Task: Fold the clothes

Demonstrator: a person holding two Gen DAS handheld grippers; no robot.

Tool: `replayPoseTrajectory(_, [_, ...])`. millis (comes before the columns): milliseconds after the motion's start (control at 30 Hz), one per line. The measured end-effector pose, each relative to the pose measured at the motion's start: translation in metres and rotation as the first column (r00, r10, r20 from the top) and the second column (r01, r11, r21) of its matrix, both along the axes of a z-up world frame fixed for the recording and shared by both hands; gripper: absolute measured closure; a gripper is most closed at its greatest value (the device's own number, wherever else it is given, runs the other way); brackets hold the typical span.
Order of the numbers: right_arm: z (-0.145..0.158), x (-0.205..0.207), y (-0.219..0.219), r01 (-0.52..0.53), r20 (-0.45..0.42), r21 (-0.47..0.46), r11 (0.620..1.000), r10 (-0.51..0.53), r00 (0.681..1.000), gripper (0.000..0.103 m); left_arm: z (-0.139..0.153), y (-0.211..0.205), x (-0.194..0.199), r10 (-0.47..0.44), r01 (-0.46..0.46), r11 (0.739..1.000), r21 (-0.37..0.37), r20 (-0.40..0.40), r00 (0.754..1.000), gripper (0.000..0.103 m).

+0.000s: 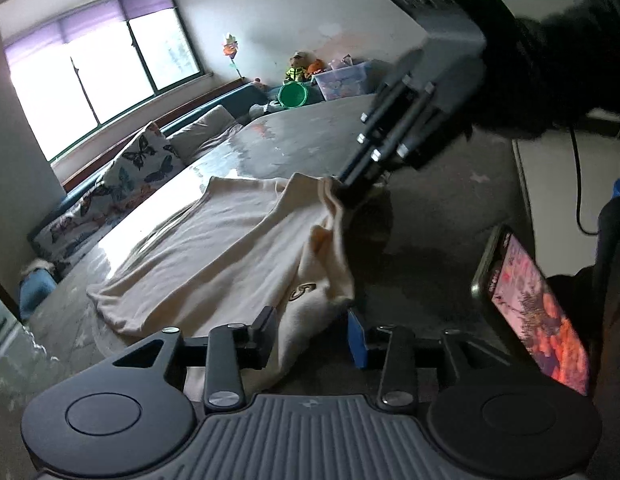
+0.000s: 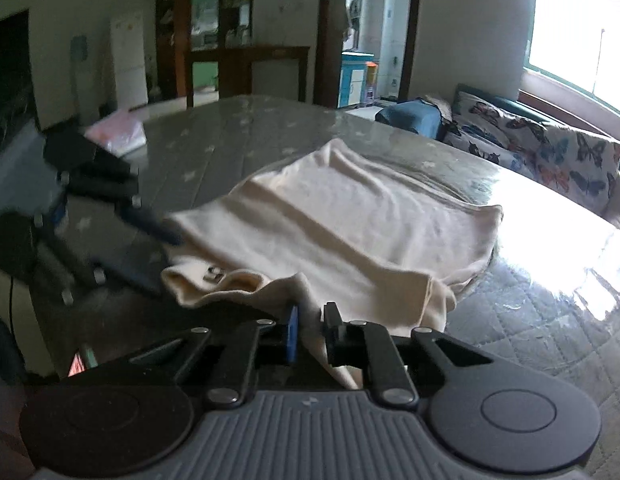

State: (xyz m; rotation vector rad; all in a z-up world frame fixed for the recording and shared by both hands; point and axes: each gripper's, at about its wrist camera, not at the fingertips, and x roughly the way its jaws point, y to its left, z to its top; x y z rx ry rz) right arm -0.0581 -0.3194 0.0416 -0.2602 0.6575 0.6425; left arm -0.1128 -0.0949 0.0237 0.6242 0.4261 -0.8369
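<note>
1. Lying on the mattress [image 2: 269, 128]: one cream sweater [image 2: 342, 220], spread mostly flat, near edge rumpled; a small dark emblem shows by the near-left corner.
2. Right gripper [image 2: 310, 332]: jaws nearly closed, pinching a fold of the sweater's near edge, which rises into the narrow gap between the blue pad and the black pad. From the left wrist camera, its fingers meet the cloth at a raised far-right corner.
3. Left gripper [image 1: 310, 332]: jaws partly apart, cloth running between them; the pads are not seen pressing it. From the right wrist camera it sits blurred at the sweater's left corner.
4. Phone [image 1: 538, 312]: propped at the right, screen lit pink-orange.
5. Butterfly-print cushions [image 2: 550, 156]: lined along the window side, beyond the mattress.
6. Green basin [image 1: 294, 95], plush toys and a clear storage box: far corner.
</note>
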Motion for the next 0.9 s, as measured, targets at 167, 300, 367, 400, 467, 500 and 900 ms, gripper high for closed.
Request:
replayPoseTrajectory(167, [0.004,0.003,0.001,0.005,0.01,0.014,1.0,-0.005,1.0,0.091,-0.005,-0.012,0.008,0.018,-0.017,1.0,-0.018,0.025,1.0,0.088])
replayPoseTrajectory(300, [0.0,-0.001,0.002,-0.014,0.021,-0.012,1.0,0.014,1.0,0.088,0.003,-0.009,0.014,0.053,-0.051,0.997,-0.059,0.037,0.998,0.093])
replayPoseTrajectory(367, [-0.004,-0.006,0.004,-0.034,0.032,-0.035,0.999,0.035,0.999,0.084,0.01,-0.005,0.018,0.075,-0.071,0.994,-0.087,0.037,0.997,0.094])
replayPoseTrajectory(400, [-0.006,-0.01,0.005,-0.044,0.044,-0.055,0.998,0.046,0.998,0.077,0.012,-0.004,0.021,0.082,-0.079,0.992,-0.101,0.03,0.996,0.094])
replayPoseTrajectory(467, [-0.012,-0.017,0.01,-0.06,0.082,-0.107,0.992,0.069,0.994,0.064,0.018,0.0,0.026,0.096,-0.093,0.987,-0.127,0.017,0.995,0.094])
replayPoseTrajectory(500, [-0.015,-0.021,0.012,-0.069,0.104,-0.133,0.989,0.083,0.991,0.061,0.019,0.0,0.028,0.102,-0.099,0.986,-0.135,0.013,0.995,0.094])
replayPoseTrajectory(900, [-0.025,0.005,0.01,-0.002,0.067,-0.062,0.998,0.006,0.998,0.086,0.007,-0.001,0.017,0.087,-0.085,0.992,-0.091,0.023,0.996,0.079])
